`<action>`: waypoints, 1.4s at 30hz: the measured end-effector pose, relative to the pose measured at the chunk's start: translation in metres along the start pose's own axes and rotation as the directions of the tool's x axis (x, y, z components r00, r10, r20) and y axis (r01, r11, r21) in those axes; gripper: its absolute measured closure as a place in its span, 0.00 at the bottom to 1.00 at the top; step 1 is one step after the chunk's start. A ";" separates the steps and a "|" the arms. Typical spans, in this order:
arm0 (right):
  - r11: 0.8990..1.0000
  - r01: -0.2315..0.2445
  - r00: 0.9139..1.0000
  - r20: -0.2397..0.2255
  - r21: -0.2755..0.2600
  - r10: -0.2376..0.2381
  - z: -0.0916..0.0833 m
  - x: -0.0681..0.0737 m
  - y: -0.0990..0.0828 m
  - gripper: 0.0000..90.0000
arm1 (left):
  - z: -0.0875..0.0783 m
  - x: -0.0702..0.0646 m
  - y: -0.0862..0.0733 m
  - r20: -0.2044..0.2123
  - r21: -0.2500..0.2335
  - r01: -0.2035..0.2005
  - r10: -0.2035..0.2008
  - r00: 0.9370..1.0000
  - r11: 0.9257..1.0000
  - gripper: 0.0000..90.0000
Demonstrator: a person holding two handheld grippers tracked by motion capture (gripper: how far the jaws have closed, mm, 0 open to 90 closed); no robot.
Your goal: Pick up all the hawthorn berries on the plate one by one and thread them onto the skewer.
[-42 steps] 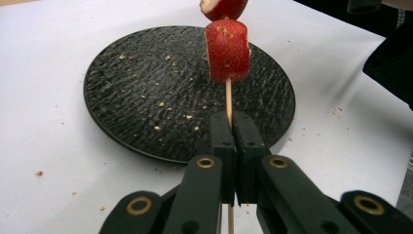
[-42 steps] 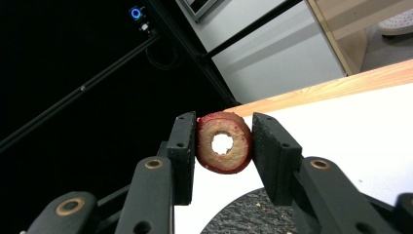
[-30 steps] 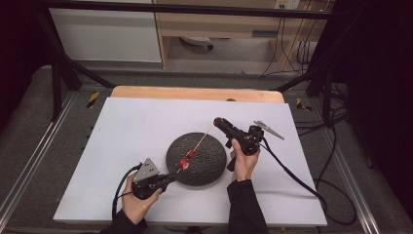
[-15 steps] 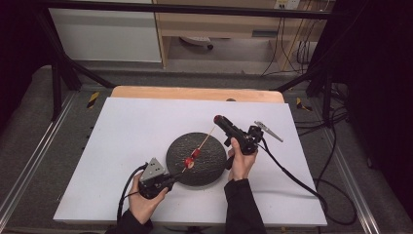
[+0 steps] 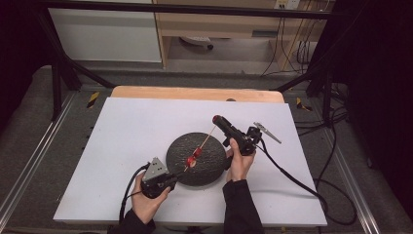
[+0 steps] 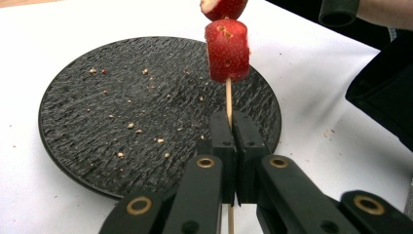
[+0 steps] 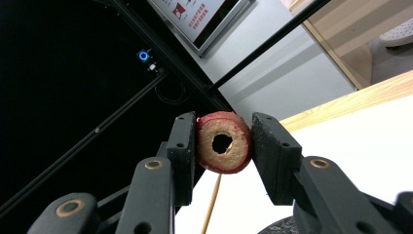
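Two red fruit pieces (image 6: 227, 48) sit on the thin wooden skewer (image 5: 207, 141) above the round black textured plate (image 5: 207, 173). Your left gripper (image 6: 233, 146) clamps the skewer's lower end at the plate's near edge; your right gripper (image 7: 224, 141) squeezes a cored, red-skinned fruit slice (image 7: 224, 142) beyond it.

Black two-jaw left gripper (image 6: 233, 146) and right gripper (image 7: 221, 146) — brass-ringed pivots, trailing black cables — gripped by dark-sleeved hands.

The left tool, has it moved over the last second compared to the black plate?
Barely: the left tool stays at the black plate's near-left rim, gripping the skewer.
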State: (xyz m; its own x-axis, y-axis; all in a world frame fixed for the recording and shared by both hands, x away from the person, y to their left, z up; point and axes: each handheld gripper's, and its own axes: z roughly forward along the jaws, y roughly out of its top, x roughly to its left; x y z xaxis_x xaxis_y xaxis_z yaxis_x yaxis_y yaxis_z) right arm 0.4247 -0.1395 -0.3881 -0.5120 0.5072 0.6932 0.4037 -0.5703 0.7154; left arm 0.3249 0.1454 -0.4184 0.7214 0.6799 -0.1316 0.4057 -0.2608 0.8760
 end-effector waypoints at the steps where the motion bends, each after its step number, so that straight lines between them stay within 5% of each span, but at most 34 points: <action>1: 1.000 -0.002 1.000 -0.001 0.001 0.002 0.000 0.000 0.000 0.70 | 0.001 0.000 0.001 -0.002 0.000 0.004 -0.004 1.000 1.000 0.98; 36: 0.998 -0.051 0.998 -0.024 -0.037 0.050 0.000 0.002 -0.009 0.70 | 0.014 -0.019 0.010 -0.017 -0.041 0.070 -0.070 0.997 0.997 0.99; 42: 0.999 -0.052 0.998 -0.030 -0.003 0.052 0.000 0.001 -0.015 0.70 | 0.016 -0.017 0.014 -0.020 -0.049 0.088 -0.089 0.996 0.995 0.99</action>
State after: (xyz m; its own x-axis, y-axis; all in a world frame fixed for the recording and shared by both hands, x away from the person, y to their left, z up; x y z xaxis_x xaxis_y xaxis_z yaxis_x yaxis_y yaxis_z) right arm 0.4182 -0.1306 -0.3978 -0.5133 0.4571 0.7264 0.4273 -0.5979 0.6782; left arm 0.3271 0.1187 -0.4118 0.6713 0.7138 -0.1999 0.4396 -0.1662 0.8827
